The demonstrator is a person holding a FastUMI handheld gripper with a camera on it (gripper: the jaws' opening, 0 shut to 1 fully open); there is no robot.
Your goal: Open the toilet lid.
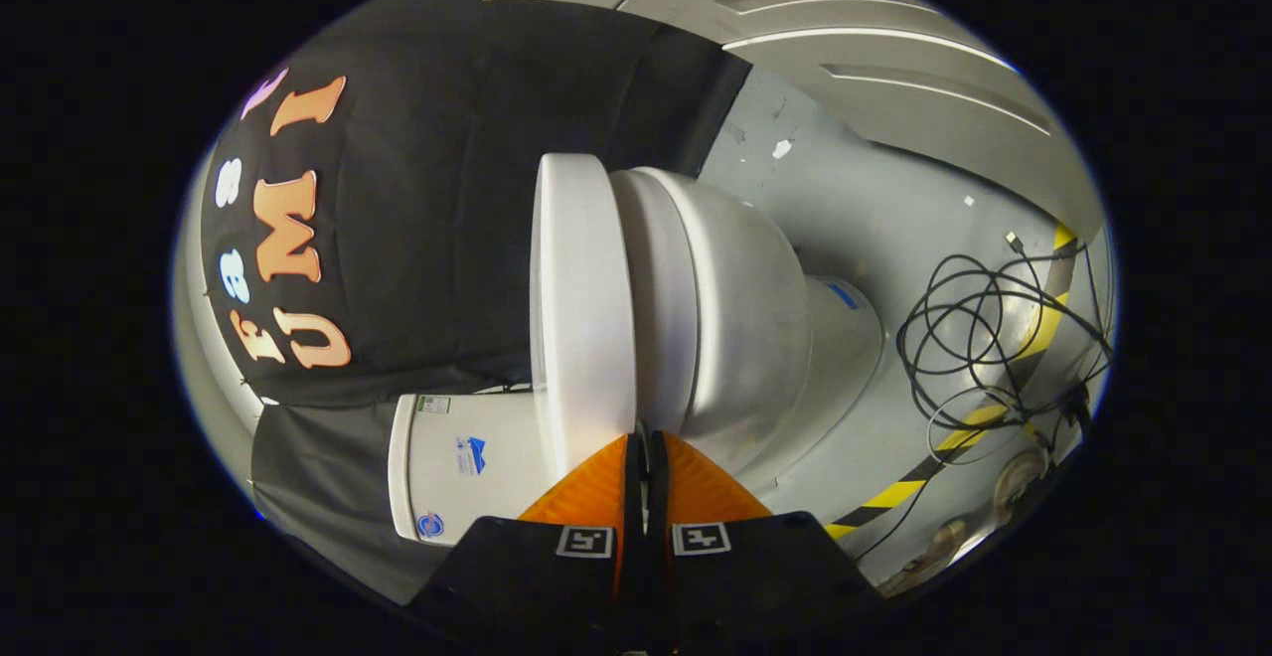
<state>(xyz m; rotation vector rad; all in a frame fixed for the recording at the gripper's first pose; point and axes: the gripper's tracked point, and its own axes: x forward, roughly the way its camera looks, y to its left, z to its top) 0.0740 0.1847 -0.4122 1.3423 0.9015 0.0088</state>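
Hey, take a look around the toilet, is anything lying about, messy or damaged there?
Yes: a loose tangle of black cable sprawls on the grey floor beside the toilet, across the yellow-black tape. The floor also has white chips or scuffs. The lid looks intact. The gripper has its jaws nearly closed, at the lid's edge.

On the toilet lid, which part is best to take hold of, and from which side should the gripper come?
Probably the lid's free edge, where the seam against the bowl runs. The gripper sits at that seam, fingers together with only a thin gap. The lid lies flat and thin against the bowl, so coming edge-on from the front, opposite the tank, suits it.
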